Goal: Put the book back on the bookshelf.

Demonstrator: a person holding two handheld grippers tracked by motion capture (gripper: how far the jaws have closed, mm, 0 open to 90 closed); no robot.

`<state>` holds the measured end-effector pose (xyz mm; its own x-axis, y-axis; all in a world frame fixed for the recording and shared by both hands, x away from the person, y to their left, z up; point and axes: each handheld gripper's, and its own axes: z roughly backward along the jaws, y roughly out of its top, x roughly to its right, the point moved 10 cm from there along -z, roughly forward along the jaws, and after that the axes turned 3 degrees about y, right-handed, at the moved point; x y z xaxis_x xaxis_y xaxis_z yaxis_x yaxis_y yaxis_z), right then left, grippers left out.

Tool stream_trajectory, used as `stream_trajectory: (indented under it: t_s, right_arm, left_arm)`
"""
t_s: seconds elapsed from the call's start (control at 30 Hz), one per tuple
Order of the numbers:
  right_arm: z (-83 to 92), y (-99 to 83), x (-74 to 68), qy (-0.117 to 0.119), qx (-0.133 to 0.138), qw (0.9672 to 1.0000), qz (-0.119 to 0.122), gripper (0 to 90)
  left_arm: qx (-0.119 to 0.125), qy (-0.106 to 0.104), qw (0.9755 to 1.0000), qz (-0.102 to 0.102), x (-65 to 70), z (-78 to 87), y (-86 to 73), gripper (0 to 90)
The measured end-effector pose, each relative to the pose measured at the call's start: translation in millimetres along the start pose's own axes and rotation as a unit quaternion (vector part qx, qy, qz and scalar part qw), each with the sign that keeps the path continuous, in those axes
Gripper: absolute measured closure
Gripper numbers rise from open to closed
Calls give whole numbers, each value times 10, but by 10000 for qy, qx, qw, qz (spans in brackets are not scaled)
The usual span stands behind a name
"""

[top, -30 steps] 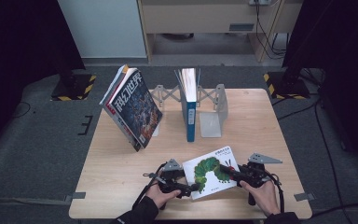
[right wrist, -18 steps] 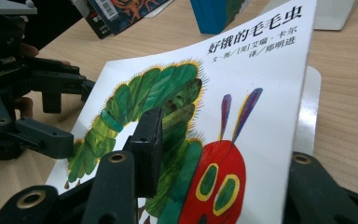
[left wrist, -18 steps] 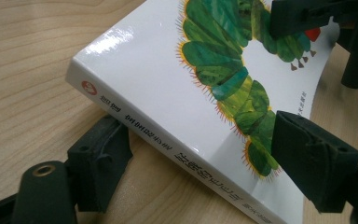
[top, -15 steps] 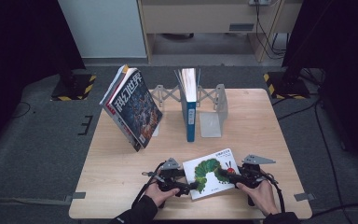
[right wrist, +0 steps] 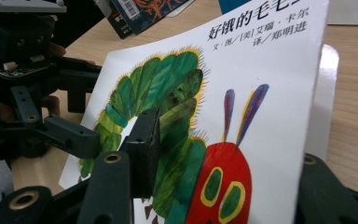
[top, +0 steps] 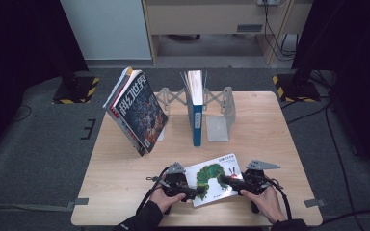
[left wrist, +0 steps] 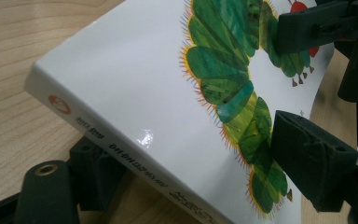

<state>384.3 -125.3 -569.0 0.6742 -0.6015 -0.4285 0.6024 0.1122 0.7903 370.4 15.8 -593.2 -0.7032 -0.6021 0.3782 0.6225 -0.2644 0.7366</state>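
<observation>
Nearest the table's front edge, at 6 o'clock, the caterpillar picture book [top: 215,179] sits between both hands, lifted off the wood on the grippers. Left gripper [top: 198,191]: jaws set wide across the spine side, one under the book and one on the cover; they have just been closing a little, with the book between them. Right gripper [top: 225,179]: jaws nearly together on the front cover alone, which bends away from the pages; they have just been opening slightly, the cover between them, one pad [right wrist: 142,154] against the printed face.

Farther back, at 12 o'clock, a blue book [top: 196,108] stands upright in the metal extendable bookend [top: 219,113]. At 10 o'clock a magazine [top: 137,111] leans tilted against the bookend's left side, overhanging the table [top: 270,130] edge.
</observation>
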Motion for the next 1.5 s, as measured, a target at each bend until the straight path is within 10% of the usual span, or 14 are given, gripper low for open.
stream_trajectory:
  t_s: [0.57,1.5]
  right_arm:
    - [145,-11,292,-1163,-316,9915,488,330]
    - [110,-41,282,-980,-280,9943,324,411]
  left_arm:
    - [25,-43,9999,117,-12,-6,11,297]
    - [70,-318,9994,147,103,-23,-6,384]
